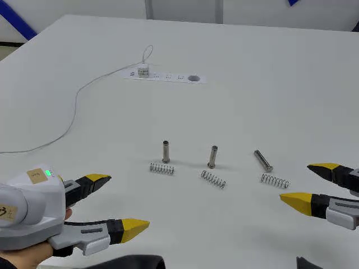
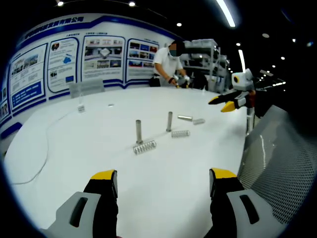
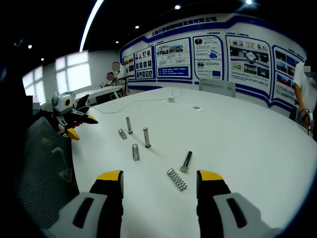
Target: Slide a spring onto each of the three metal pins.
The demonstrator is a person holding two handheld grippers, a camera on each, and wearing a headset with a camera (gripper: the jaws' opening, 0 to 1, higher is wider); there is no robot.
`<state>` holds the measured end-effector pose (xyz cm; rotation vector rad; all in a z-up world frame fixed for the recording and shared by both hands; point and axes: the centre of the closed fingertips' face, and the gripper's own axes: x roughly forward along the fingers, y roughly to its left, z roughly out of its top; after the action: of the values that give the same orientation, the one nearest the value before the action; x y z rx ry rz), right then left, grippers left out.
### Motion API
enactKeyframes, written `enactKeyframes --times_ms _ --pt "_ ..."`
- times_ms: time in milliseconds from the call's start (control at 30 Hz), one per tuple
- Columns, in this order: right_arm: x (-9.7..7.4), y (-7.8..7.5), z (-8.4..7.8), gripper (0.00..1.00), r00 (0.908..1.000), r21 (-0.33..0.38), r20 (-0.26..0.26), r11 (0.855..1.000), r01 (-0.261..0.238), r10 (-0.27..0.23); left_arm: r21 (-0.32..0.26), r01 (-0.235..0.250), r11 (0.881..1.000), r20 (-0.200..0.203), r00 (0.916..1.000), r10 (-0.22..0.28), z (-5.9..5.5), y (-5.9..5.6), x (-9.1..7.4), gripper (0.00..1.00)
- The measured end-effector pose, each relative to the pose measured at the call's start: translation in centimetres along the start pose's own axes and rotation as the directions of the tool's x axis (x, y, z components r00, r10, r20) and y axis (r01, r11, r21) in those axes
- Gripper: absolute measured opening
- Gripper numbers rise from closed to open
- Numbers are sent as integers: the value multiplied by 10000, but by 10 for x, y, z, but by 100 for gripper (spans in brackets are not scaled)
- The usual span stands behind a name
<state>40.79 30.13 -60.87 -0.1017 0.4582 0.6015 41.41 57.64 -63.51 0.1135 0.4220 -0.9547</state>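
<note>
Though matte, white table (image 1: 269, 67) (posters (image 2: 104, 54) behind)

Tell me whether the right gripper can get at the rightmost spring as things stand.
Probably yes. The right gripper has its jaws open, and the rightmost spring lies on the table just ahead of them, apart from the lying pin, with nothing between.

The left pin (image 1: 166, 151), middle pin (image 1: 213, 156) and right pin (image 1: 263, 160) make three. The left spring (image 1: 162, 168), middle spring (image 1: 213, 179) and right spring (image 1: 275, 180) make three too. One cable (image 1: 73, 112) trails far left; one white strip (image 1: 165, 75) lies far back on the worktop (image 1: 280, 101).
</note>
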Motion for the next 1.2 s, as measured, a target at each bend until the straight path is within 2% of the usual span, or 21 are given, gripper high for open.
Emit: enactKeyframes --times_ms 200,367,867,1200 --pt "7 -4 6 57 9999 -133 -124 9999 16 -18 -29 -80 10000 37 10000 80 -1 3 -2 77" --pt "12 -10 21 54 9999 -173 -8 9998 101 -102 -61 -128 9999 78 9999 129 0 4 -3 77" --pt "35 -21 33 47 9985 -547 -517 9983 175 -204 -71 -81 9999 165 9998 82 0 4 -3 76" --pt "51 -35 45 39 9926 -469 -1042 9973 572 -618 -34 1 10000 215 9998 0 1 1 -2 76"
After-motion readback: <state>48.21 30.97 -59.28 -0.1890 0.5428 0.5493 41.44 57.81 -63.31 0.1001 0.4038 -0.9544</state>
